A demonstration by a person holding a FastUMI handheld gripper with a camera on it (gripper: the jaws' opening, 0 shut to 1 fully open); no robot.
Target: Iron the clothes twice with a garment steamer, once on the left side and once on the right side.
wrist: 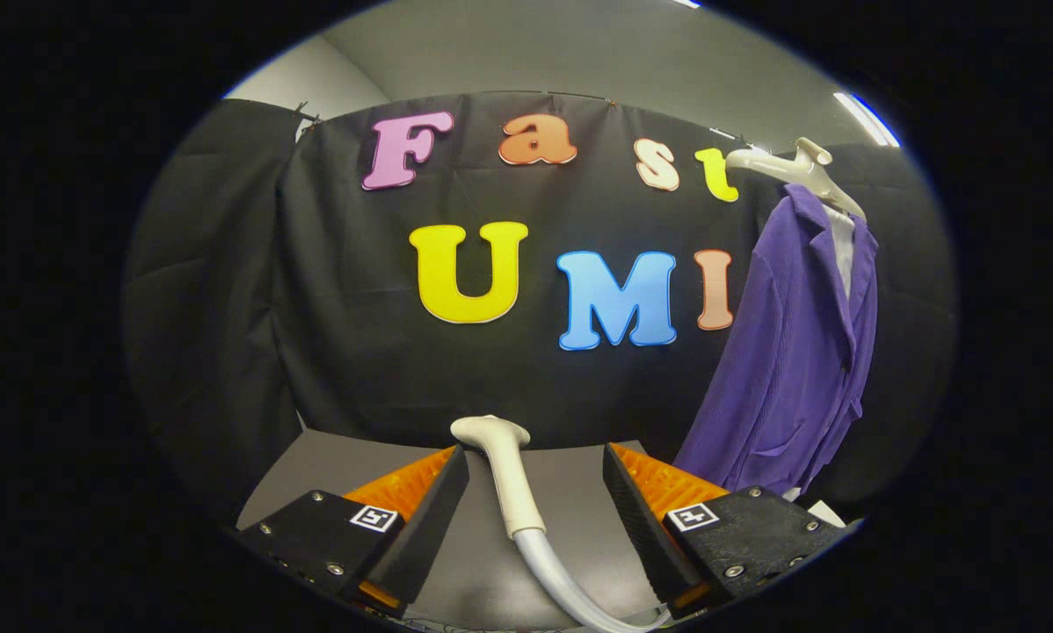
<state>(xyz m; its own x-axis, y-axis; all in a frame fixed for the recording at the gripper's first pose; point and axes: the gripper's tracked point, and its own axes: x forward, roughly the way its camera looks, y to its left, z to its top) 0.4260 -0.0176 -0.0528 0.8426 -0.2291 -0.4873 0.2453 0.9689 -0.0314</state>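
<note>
A cream plastic garment steamer head (502,466), slim and curved with a rounded top, lies on a smooth grey counter (333,466) between the two fingers of a hand-held gripper (535,462), its pale ribbed hose (570,589) bending away toward the nearer edge of the counter. The jaws stand released, spread wide on either side of the steamer's handle and touching neither side of it. Each finger is a black wedge faced on its inner side with ridged orange padding, and each carries one square black-and-white marker on a black mounting block studded with small screws: two fingers (430,510), two markers, one steamer. The gripper points level across the counter toward the booth's black cloth wall (333,334), which hangs in soft folds beyond the fingers. Off to the right of the fingers, well apart from the steamer, a single purple jacket (790,352) of fine ribbed fabric with a notched lapel hangs from one cream plastic hanger (799,171), a white lining or shirt showing at its collar. The jacket's hem drops to about the level of the counter's far edge. Above the cloth, a plain grey ceiling with strip lights
</note>
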